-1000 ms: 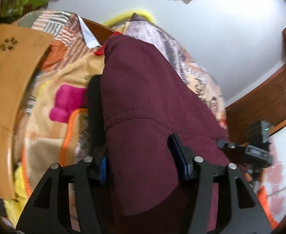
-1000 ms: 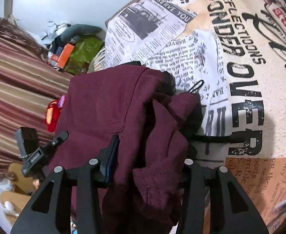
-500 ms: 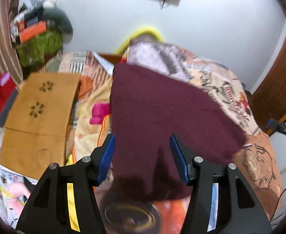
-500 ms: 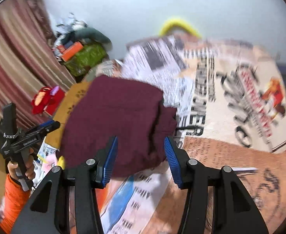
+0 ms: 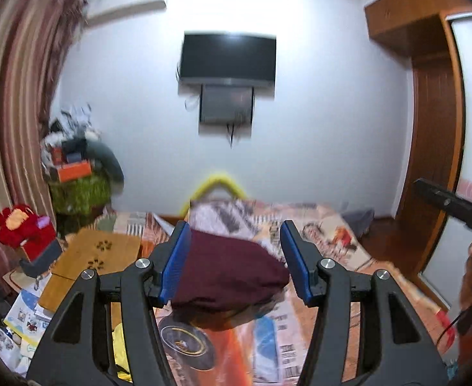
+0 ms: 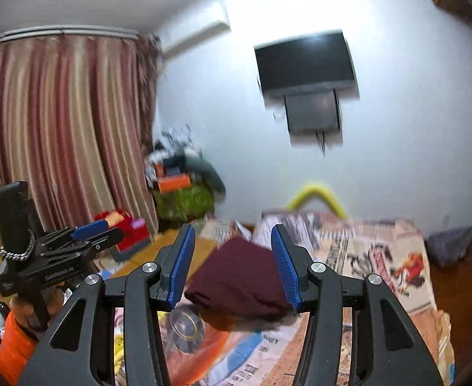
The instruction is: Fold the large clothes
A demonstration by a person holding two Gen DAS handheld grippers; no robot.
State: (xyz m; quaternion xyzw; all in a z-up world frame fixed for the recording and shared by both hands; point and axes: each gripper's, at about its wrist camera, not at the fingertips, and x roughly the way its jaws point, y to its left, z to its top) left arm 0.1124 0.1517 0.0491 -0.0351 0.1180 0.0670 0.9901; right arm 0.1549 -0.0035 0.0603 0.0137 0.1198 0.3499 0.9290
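The maroon garment lies in a folded bundle on the printed bedspread toward the far left of the bed, beside the wooden board. Both the left gripper and the right gripper hang above the bed with jaws parted on nothing. The bundle looks loosely stacked, so a stray brush from either tong could spill its layers, and its left edge near the board might slip off the mattress.

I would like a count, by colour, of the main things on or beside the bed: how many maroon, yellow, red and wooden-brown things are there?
Maroon: 1, the folded garment
Yellow: 1, the curved tube behind the bed
Red: 1, the plush toy
Wooden-brown: 1, the small table
Total: 4
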